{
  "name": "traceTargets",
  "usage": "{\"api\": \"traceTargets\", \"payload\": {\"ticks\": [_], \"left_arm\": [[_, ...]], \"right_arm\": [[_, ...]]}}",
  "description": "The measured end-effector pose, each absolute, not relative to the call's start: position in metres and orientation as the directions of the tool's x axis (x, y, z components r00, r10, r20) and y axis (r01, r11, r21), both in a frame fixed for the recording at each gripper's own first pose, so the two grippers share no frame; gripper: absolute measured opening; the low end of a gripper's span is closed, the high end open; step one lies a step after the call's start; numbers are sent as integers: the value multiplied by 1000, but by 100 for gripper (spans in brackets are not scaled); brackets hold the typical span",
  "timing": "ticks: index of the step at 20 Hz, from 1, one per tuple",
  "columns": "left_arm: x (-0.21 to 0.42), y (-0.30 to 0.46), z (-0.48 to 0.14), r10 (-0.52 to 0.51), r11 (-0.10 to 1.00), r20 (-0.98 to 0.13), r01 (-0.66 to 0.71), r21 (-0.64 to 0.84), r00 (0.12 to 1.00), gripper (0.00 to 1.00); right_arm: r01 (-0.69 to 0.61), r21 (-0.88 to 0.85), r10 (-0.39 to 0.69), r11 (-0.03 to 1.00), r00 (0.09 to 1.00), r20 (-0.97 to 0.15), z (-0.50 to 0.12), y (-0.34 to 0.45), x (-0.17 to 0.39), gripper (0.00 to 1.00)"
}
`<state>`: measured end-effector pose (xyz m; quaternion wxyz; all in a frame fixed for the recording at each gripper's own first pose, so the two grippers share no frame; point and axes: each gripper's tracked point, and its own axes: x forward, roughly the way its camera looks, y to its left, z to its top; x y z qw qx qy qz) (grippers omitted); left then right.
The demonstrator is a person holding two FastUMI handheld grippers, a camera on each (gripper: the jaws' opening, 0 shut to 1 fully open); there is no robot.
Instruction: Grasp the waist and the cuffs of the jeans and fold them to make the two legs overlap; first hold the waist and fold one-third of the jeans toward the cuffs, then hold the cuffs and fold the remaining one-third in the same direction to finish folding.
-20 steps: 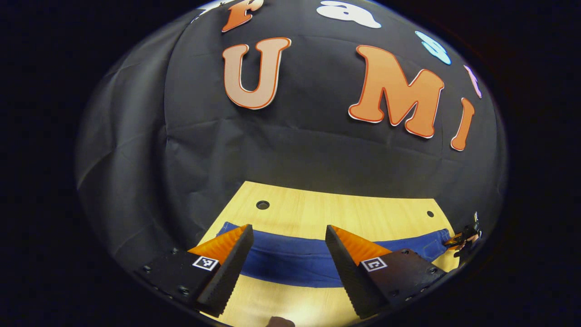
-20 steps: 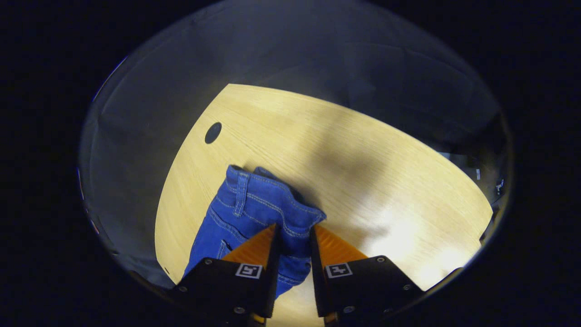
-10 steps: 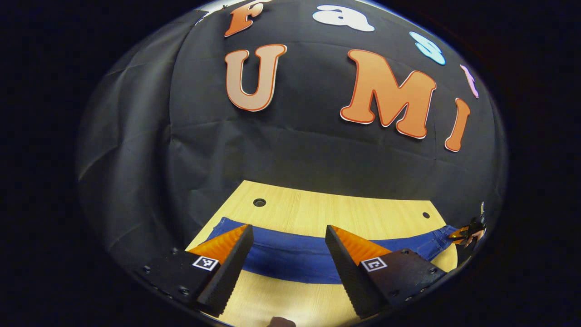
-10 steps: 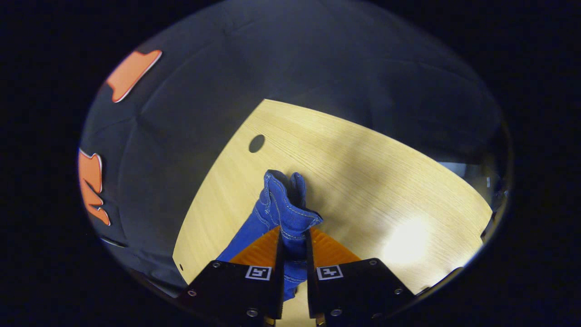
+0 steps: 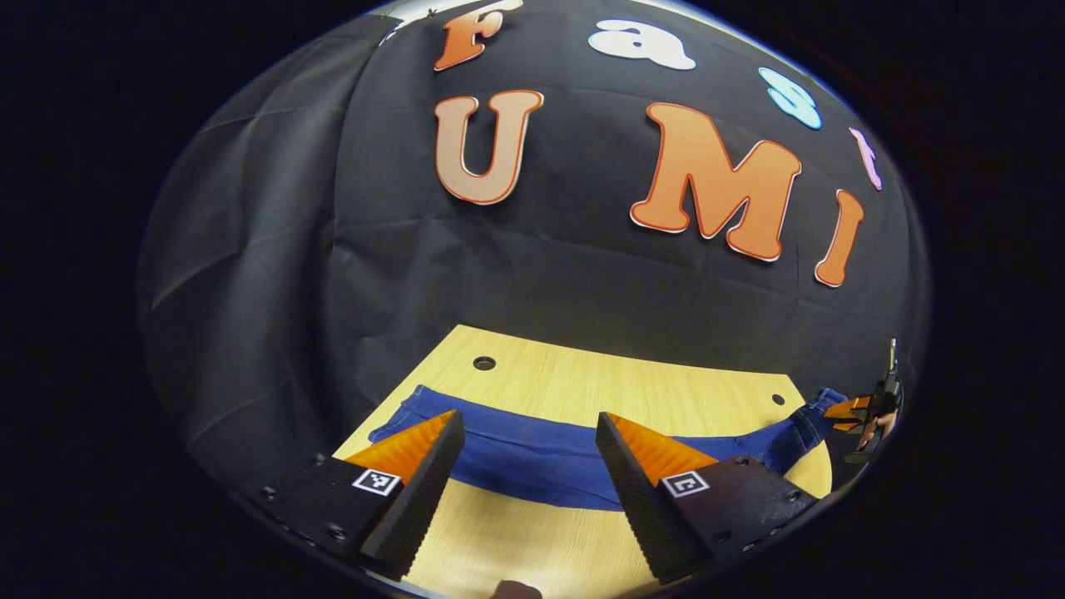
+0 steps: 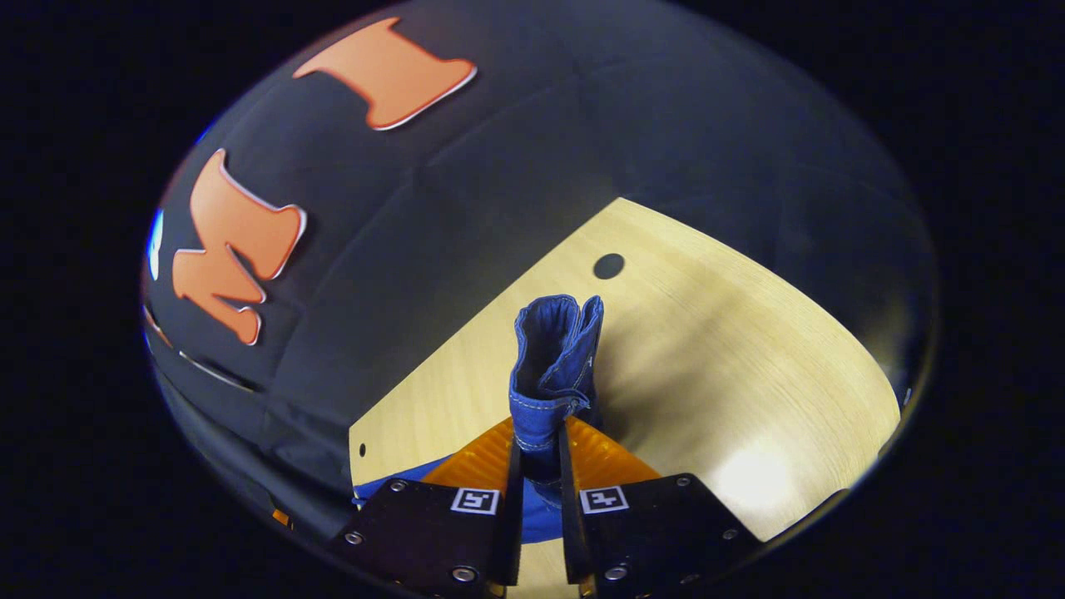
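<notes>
Blue jeans point(image 5: 532, 453) lie stretched across the light wooden table point(image 5: 582, 383), folded lengthwise into a narrow band. My left gripper point(image 5: 524, 466) hovers open above the legs with nothing between its fingers. At the far right of the left gripper view, the right gripper point(image 5: 861, 409) holds the waist end lifted off the table. In the right gripper view, my right gripper point(image 6: 537, 453) is shut on the jeans' waist point(image 6: 553, 349), which stands bunched upright between the fingers. The rest of the jeans point(image 6: 399, 484) trails off low at the left.
Round holes mark the table: one point(image 5: 483, 363) near the back left, one point(image 5: 776, 399) near the right, and one point(image 6: 608, 266) beyond the lifted waist. The booth's black cloth wall point(image 5: 532, 249) rises right behind the table's back edge.
The right gripper has lifted the waist off the table and swung round, so the waistband now stands upright. The left gripper has stayed open, shifting only slightly over the legs.
</notes>
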<state>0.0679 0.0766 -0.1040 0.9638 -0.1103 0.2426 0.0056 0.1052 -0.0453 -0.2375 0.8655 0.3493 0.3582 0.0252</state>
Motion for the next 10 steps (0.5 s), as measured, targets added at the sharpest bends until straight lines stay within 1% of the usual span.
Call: {"api": "traceTargets", "payload": {"ticks": [2,3,5,7,10], "left_arm": [[60,81,-107,-31,974,-468,-78,-212,883,98],[57,81,-109,-32,973,-472,-80,-216,881,98],[56,84,-114,-34,971,-475,-83,-225,880,98],[57,88,-120,-45,967,-479,-82,-241,877,98],[61,102,-126,-51,965,-480,-80,-250,876,98]], "right_arm": [[143,668,362,731,748,-556,-218,-21,103,21],[134,676,374,725,747,-549,-212,-12,103,21],[127,623,341,772,744,-575,-225,-5,105,21],[143,623,347,769,725,-595,-228,9,109,20],[198,584,283,787,726,-627,-240,2,112,20]]}}
